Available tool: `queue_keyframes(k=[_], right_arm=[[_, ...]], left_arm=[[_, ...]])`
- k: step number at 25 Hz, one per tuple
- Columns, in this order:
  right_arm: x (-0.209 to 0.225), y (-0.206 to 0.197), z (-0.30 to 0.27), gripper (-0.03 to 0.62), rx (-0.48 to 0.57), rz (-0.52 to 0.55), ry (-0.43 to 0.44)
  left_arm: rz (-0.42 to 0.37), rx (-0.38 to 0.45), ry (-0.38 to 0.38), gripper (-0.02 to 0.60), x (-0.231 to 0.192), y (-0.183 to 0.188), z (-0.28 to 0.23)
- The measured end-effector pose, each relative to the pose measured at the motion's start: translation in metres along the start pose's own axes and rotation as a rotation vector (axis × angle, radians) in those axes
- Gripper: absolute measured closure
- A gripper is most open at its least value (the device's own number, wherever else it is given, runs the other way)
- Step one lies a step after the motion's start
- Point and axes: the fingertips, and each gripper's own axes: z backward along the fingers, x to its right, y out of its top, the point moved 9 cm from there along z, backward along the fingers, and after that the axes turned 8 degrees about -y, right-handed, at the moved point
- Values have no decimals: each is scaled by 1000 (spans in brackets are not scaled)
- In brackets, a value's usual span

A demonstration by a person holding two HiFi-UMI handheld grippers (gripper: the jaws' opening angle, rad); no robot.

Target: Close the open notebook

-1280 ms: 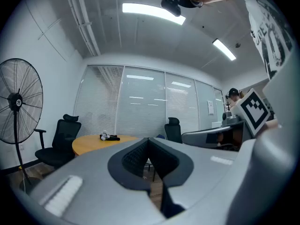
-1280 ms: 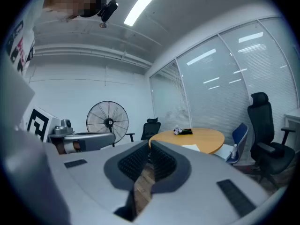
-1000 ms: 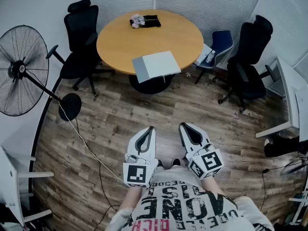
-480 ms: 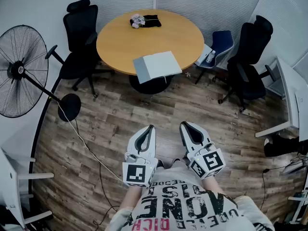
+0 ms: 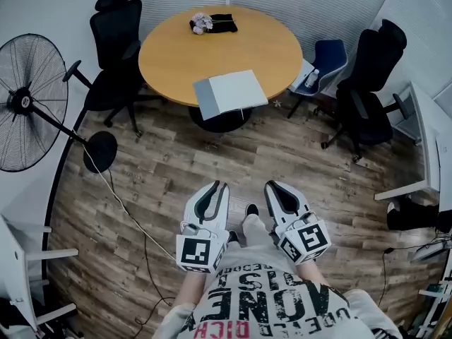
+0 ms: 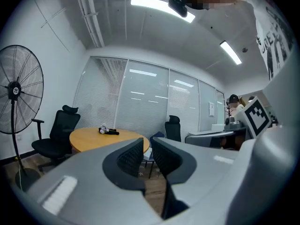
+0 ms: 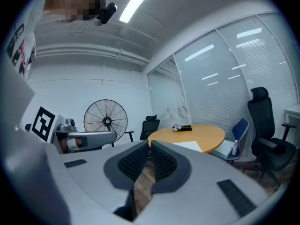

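Note:
The open notebook (image 5: 229, 94) lies with white pages up at the near edge of the round wooden table (image 5: 169, 62), far ahead of both grippers. It shows as a pale sheet (image 7: 190, 146) in the right gripper view. My left gripper (image 5: 217, 184) hangs over the wooden floor in front of the person. Its jaws have just been opening, and a narrow gap with nothing in it shows between them (image 6: 147, 142). Beside it, my right gripper (image 5: 272, 184) has its jaw tips together and empty (image 7: 149, 146).
A standing fan (image 5: 28, 101) is at the left, with its cable (image 5: 120, 203) trailing across the floor. Black office chairs (image 5: 116, 41) (image 5: 371, 83) and a blue chair (image 5: 325, 58) ring the table. Small dark items (image 5: 212, 24) lie at its far side. A white desk (image 5: 424, 154) stands at the right.
The left gripper's jaws have parted slightly, and it has shifted a little down and left. A foot now shows between the grippers. The right gripper has kept still.

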Motion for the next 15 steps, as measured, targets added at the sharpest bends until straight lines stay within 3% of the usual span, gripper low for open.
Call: queue_keyframes(k=[15], right_arm=[[89,32,-88,568,6,24,120]], left_arm=[[-21,29,99,514,-28,20,-96]])
